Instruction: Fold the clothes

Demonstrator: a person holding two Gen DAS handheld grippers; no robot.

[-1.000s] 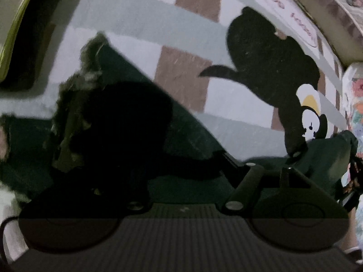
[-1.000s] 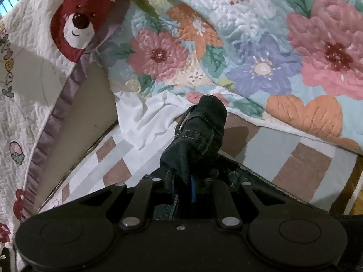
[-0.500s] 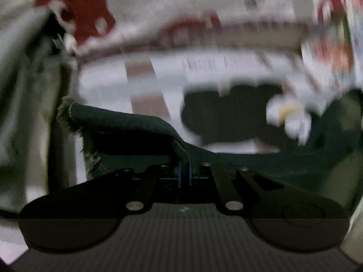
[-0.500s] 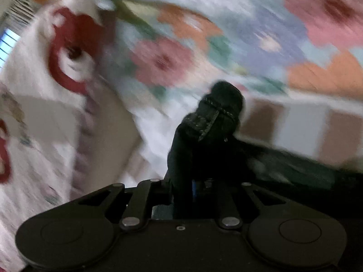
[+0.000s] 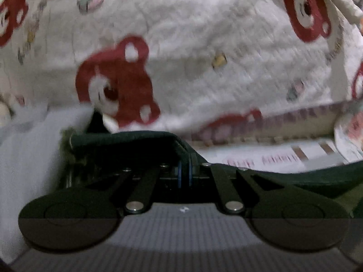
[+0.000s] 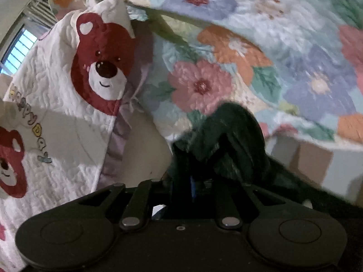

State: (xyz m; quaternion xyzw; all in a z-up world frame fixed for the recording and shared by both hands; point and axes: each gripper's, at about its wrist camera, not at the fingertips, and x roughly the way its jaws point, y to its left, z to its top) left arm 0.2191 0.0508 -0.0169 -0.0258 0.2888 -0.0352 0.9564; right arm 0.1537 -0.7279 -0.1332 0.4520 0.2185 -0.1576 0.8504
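Garment (image 5: 127, 137) seemingly lifted since earlier.

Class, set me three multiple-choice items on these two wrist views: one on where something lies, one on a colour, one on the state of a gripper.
1. In the right wrist view, where is the bear-print quilt relative to the floral quilt?
A. To its left
B. To its right
C. Beneath it

2. What colour is the garment being held?
A. White
B. Dark green
C. Orange

3. How is the left gripper?
A. Wide open, empty
B. Shut on the garment
C. Out of view

Answers:
1 A, the bears fill the left of that view, flowers the right.
2 B, the cloth at the fingers is dark green.
3 B, its blue-padded fingers pinch the fabric edge.
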